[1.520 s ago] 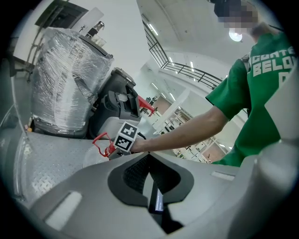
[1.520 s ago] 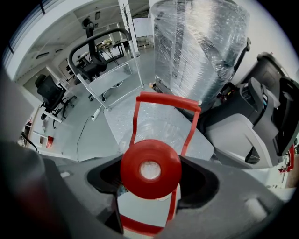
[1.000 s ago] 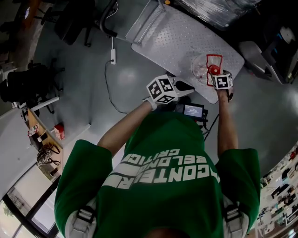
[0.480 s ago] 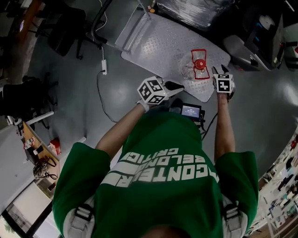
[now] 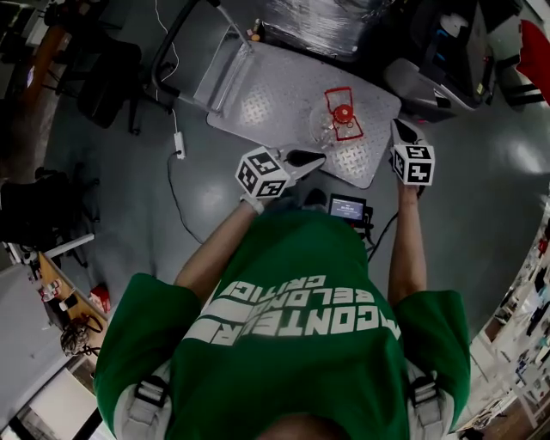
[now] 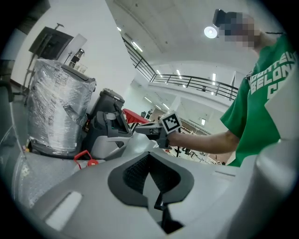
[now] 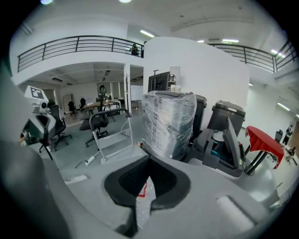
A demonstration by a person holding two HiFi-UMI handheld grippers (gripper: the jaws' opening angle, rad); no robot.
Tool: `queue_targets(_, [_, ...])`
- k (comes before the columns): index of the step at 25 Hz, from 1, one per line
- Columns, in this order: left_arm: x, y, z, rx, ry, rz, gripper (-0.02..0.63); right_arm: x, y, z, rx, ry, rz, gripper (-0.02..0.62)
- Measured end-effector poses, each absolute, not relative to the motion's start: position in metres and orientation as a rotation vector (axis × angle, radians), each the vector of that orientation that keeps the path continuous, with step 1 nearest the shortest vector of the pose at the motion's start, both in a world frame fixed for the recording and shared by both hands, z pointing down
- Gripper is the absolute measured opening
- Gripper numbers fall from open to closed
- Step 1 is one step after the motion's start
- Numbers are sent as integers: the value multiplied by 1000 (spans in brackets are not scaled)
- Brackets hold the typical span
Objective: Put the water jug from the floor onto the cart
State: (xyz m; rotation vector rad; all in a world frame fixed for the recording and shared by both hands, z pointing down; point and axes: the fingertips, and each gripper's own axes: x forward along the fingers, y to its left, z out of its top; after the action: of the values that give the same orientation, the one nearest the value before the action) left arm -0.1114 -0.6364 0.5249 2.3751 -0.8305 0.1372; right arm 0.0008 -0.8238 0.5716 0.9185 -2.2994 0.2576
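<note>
The red-capped jug (image 5: 337, 123) is seen standing upright on the cart (image 5: 258, 94), on the deck toward its near right corner. It is touched by neither tool. In the head view the left tool (image 5: 318, 158) is held over the cart's near edge, left of the jug and apart from it. Its jaws are shown together in the left gripper view, with nothing between them. The right tool (image 5: 399, 129) is held just beside the deck's right edge, right of the jug. Its jaws have just been closing and are now brought together on nothing, the jug being glimpsed beyond them. A wrapped bundle (image 5: 318, 21) is seen behind the cart.
</note>
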Motion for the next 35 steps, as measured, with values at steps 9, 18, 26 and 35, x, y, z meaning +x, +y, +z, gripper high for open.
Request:
queue_targets(9, [-106, -618, 506, 2378, -935, 72, 9, 35, -768, 544, 914, -2371, 253, -6])
queue_targets(18, [-83, -581, 521, 2326, -903, 91, 9, 78, -704, 548, 965, -2347, 338, -6])
queue_targets(26, [-80, -572, 513, 2357, -823, 110, 9, 98, -653, 566, 1040, -2290, 511, -6])
queue_targets(35, [-134, -546, 514, 2320, -878, 62, 9, 45, -621, 549, 969, -2326, 460, -6])
